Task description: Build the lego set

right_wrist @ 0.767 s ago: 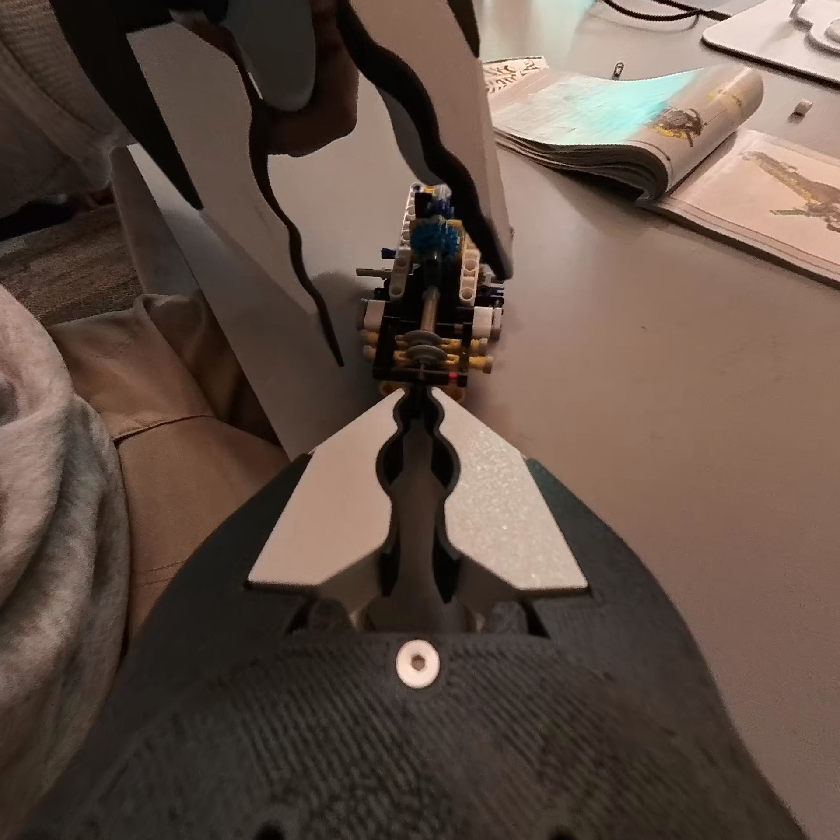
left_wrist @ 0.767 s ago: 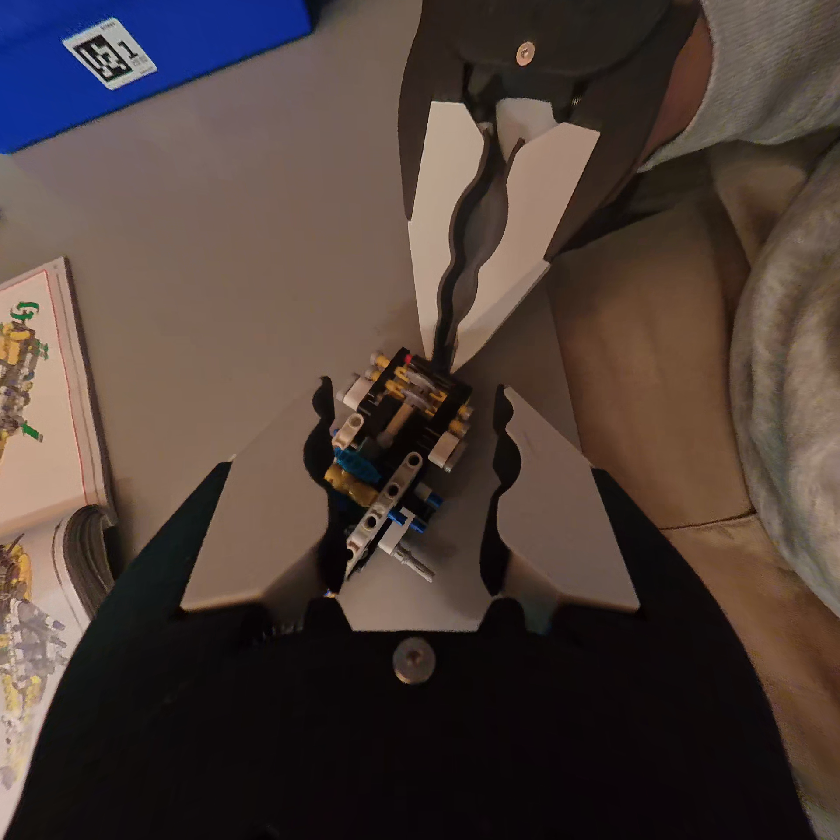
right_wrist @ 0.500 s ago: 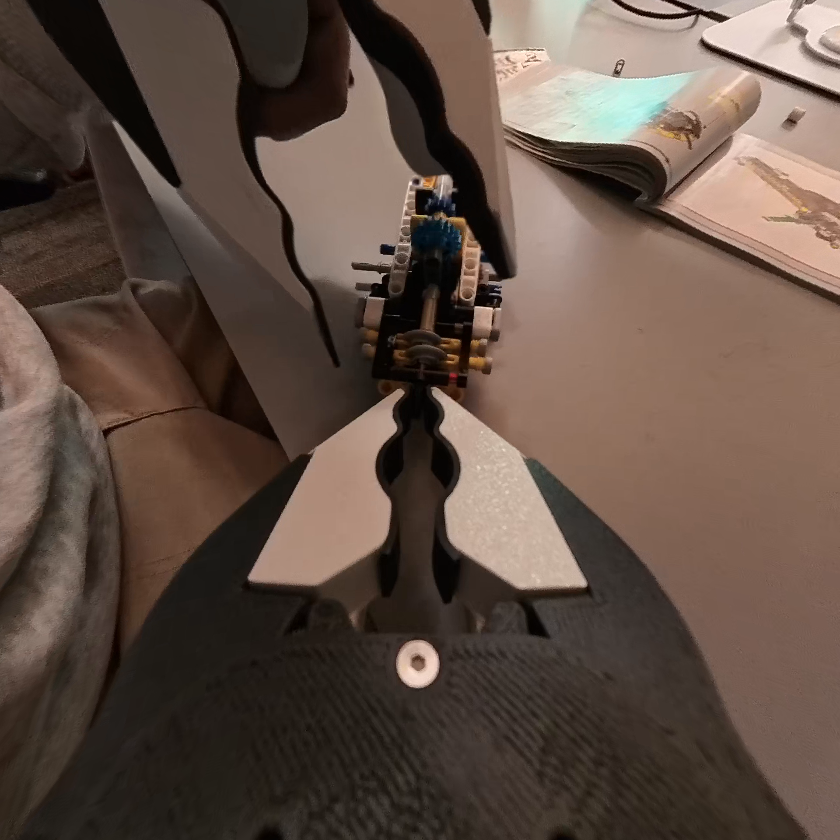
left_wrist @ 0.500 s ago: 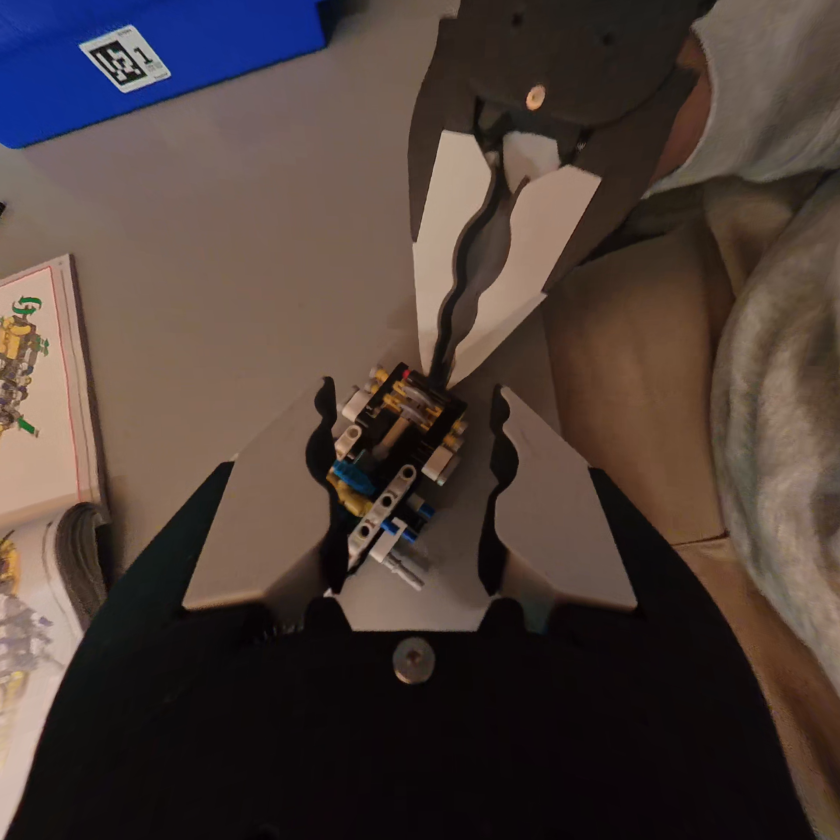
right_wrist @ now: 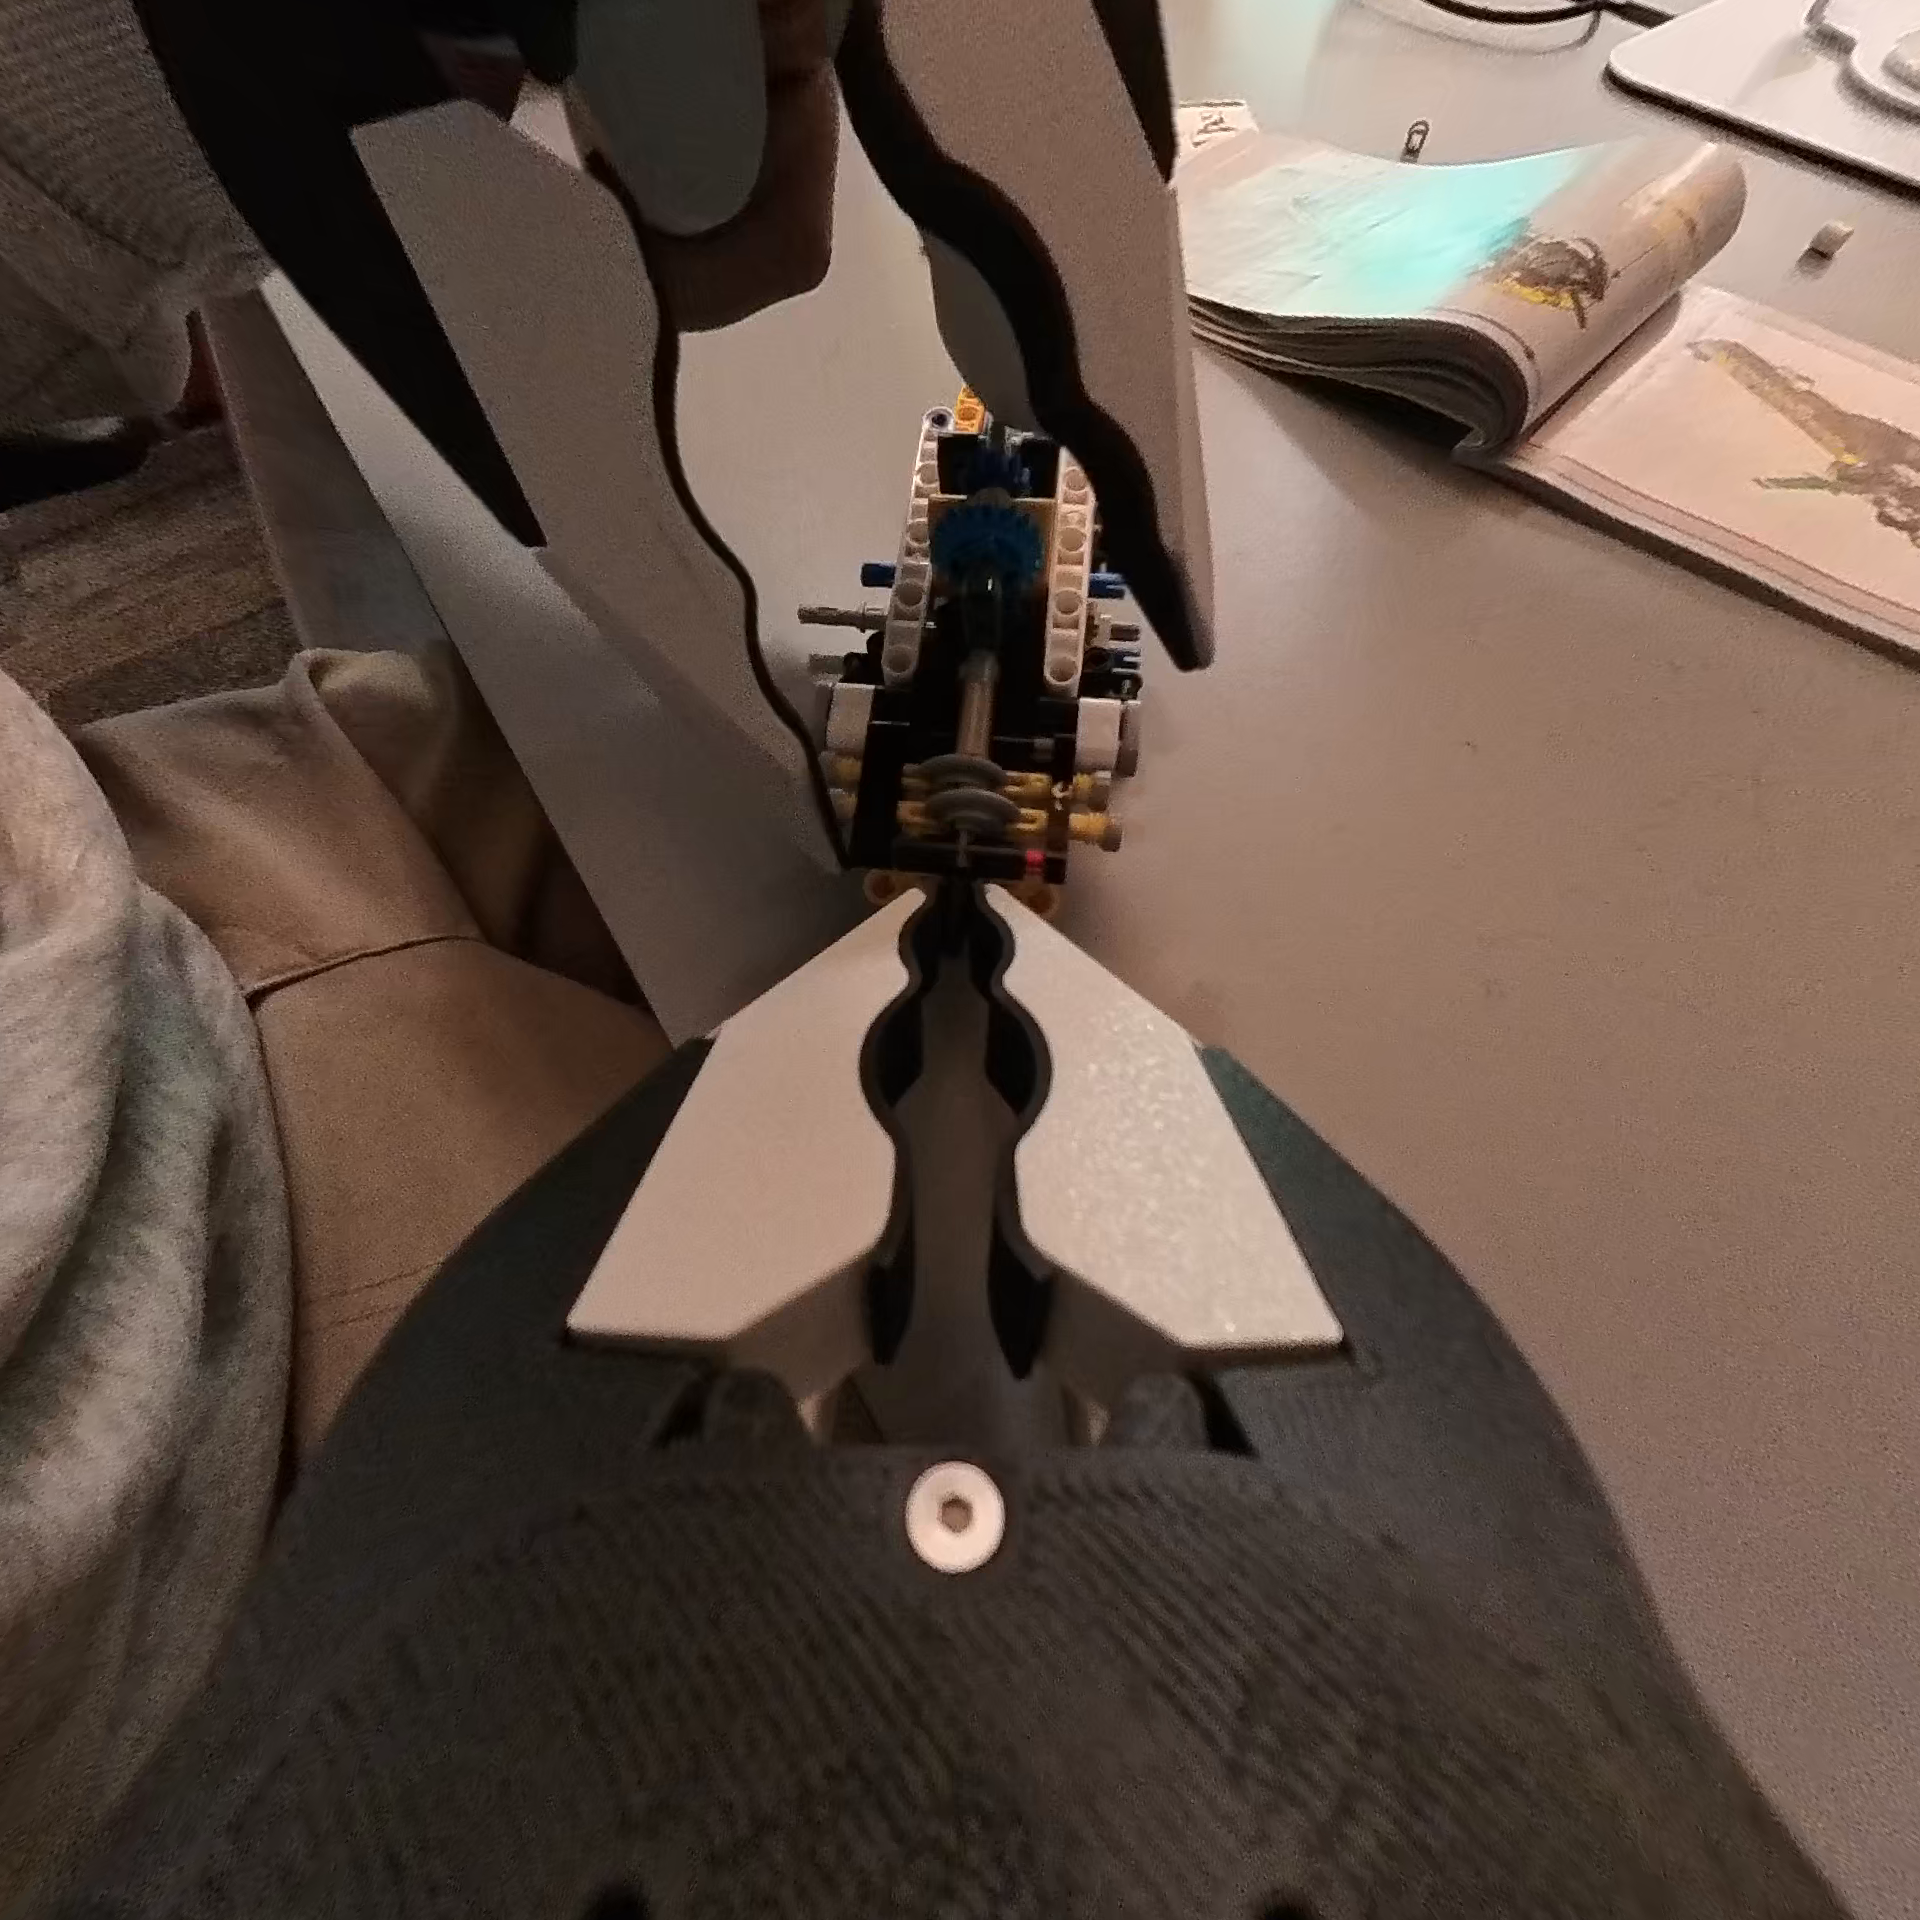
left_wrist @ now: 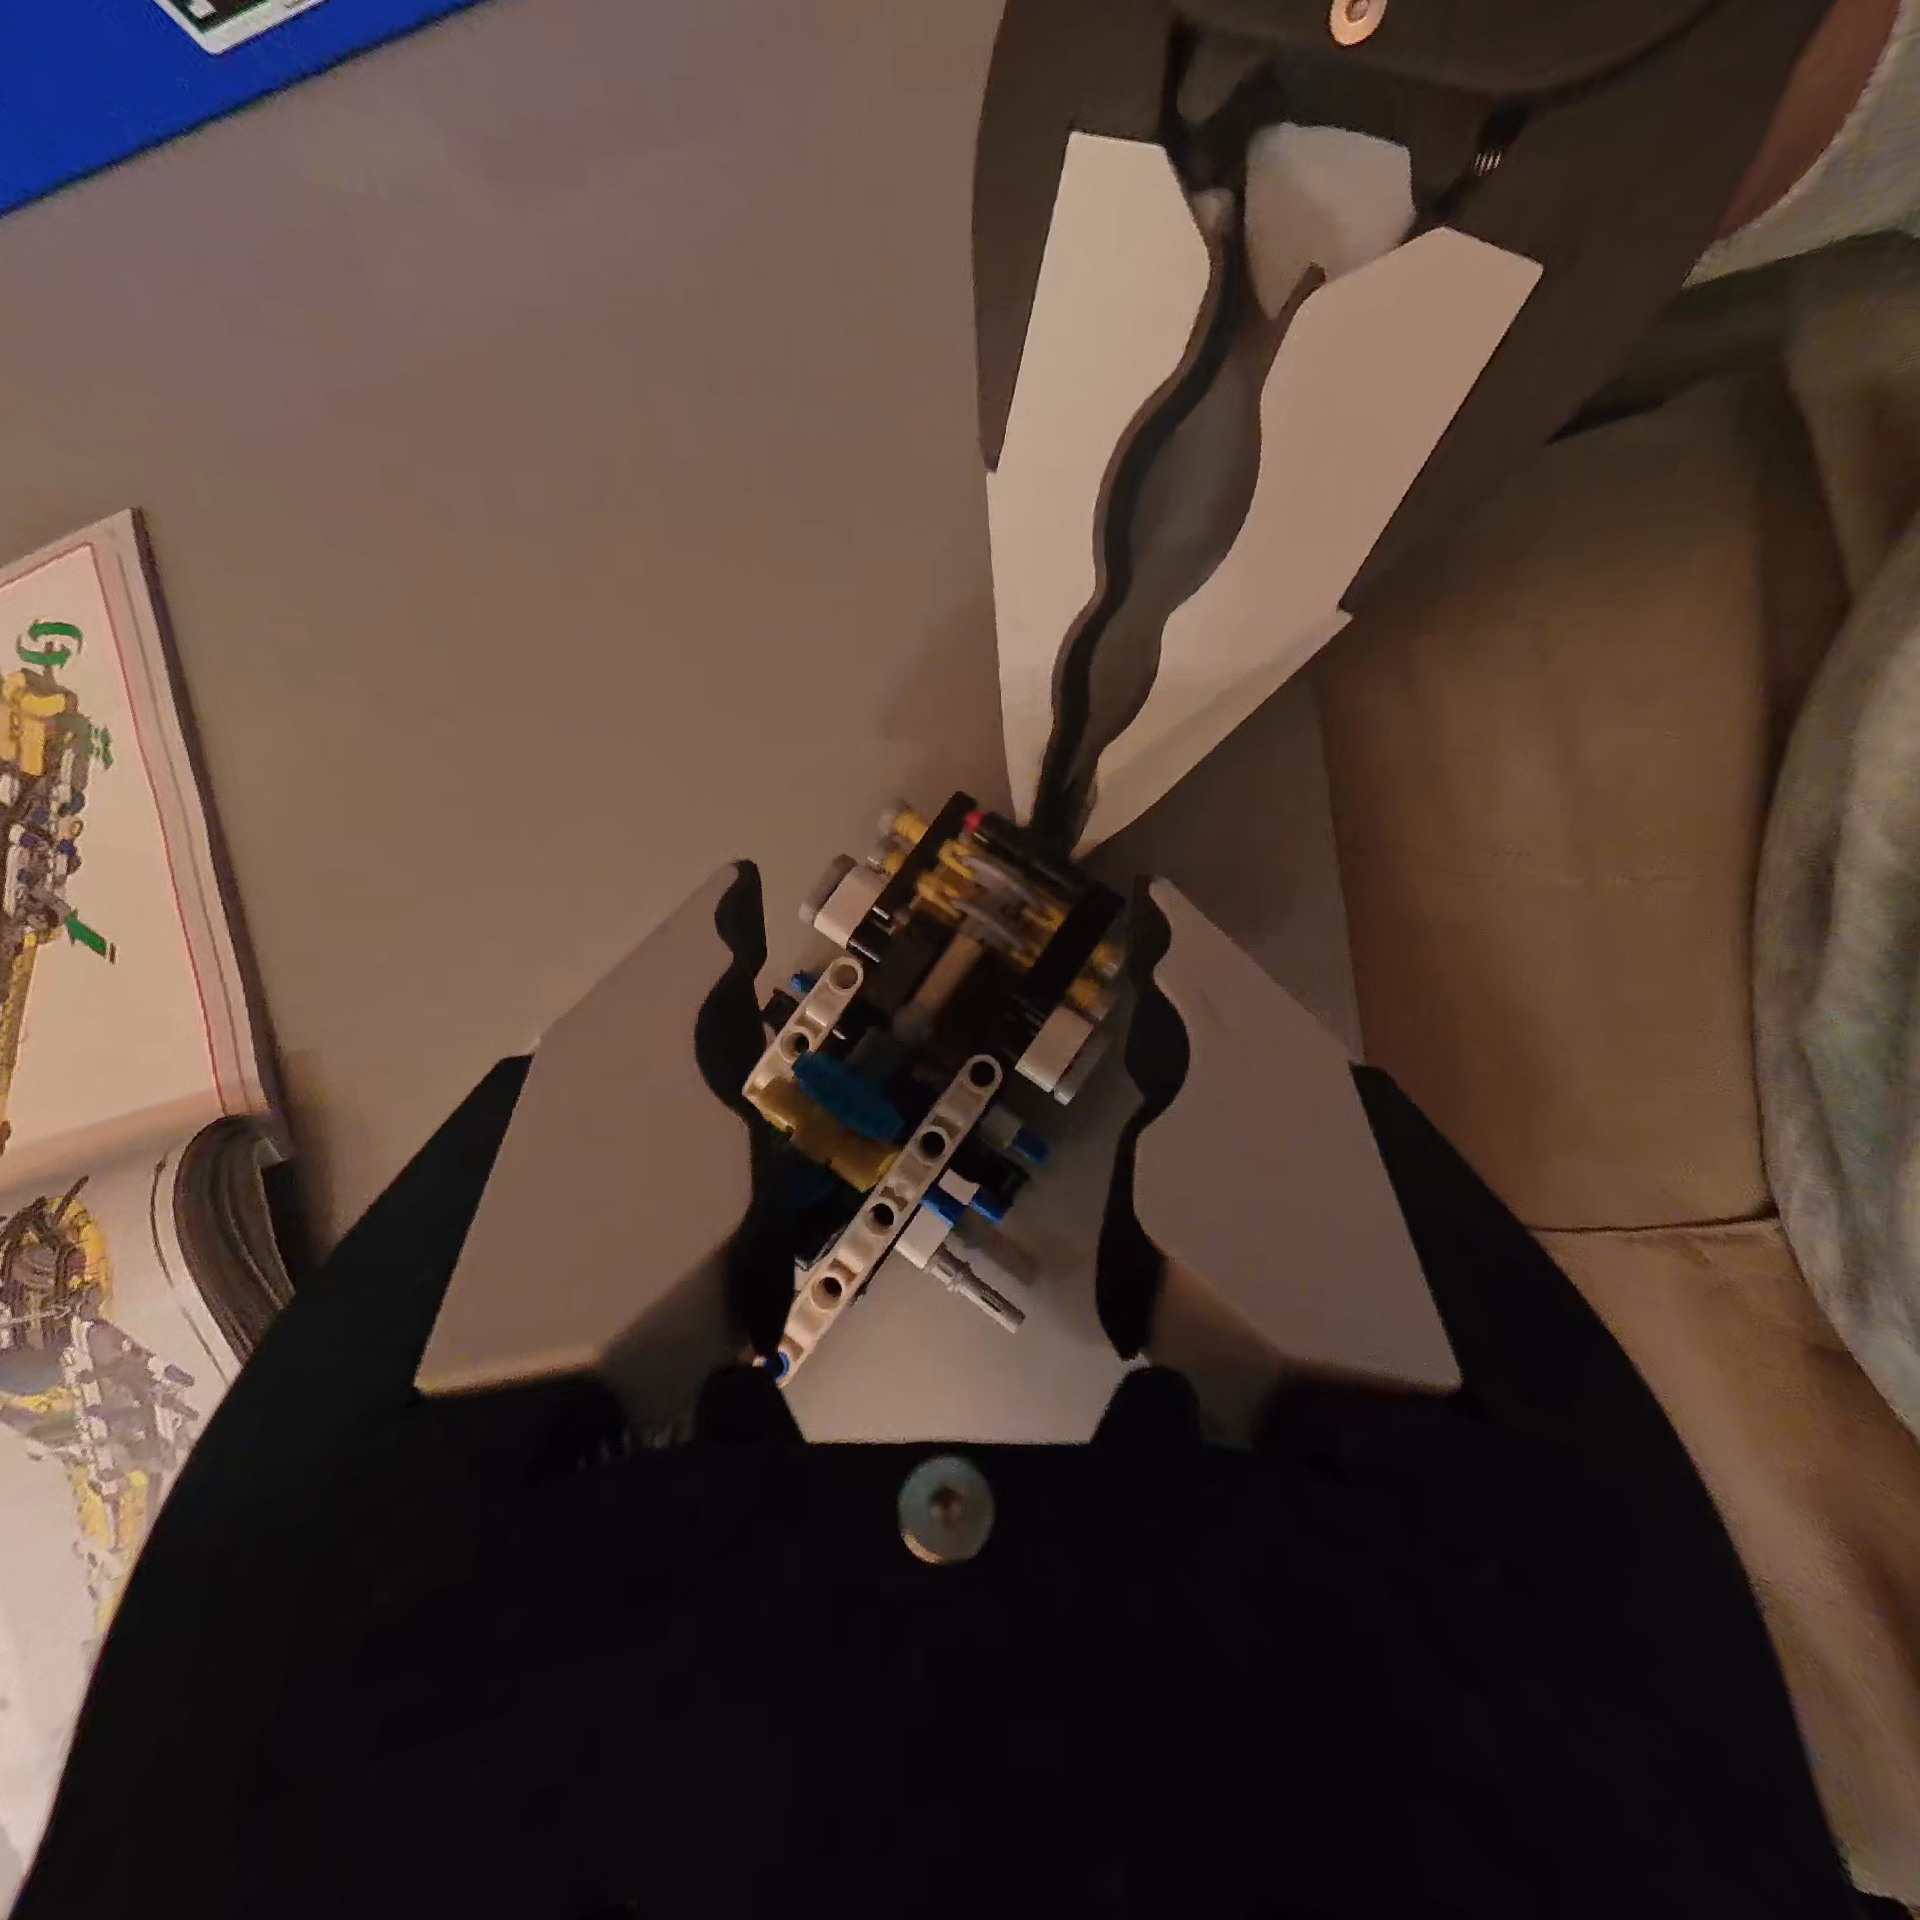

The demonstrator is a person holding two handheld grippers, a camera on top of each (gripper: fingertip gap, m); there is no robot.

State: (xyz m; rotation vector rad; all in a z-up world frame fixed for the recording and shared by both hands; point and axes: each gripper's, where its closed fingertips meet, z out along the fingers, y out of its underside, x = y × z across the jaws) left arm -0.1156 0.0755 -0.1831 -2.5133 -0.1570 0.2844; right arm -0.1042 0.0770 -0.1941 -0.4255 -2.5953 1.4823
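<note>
A small lego model (left_wrist: 940,1049) of black, yellow, white and blue parts with a blue gear lies on the grey table (left_wrist: 520,520) near its edge. My left gripper (left_wrist: 940,883) is open, one finger on each side of the model, the right finger close against it. My right gripper (right_wrist: 954,896) is shut, and its tips pinch a thin dark axle at the model's near end (right_wrist: 961,800). In the left wrist view the right gripper (left_wrist: 1060,821) comes in from above. In the right wrist view the left gripper (right_wrist: 1003,748) straddles the model from above.
An open instruction booklet (left_wrist: 114,831) lies left of the model; it also shows in the right wrist view (right_wrist: 1558,312). A blue box (left_wrist: 156,83) sits at the far left. The table edge and a person's tan trousers (left_wrist: 1558,831) are to the right. The tips of both grippers are at nearly the same place.
My left gripper has moved down and forward, so the model now sits deeper between its open fingers. My right gripper has stayed shut at the model's end.
</note>
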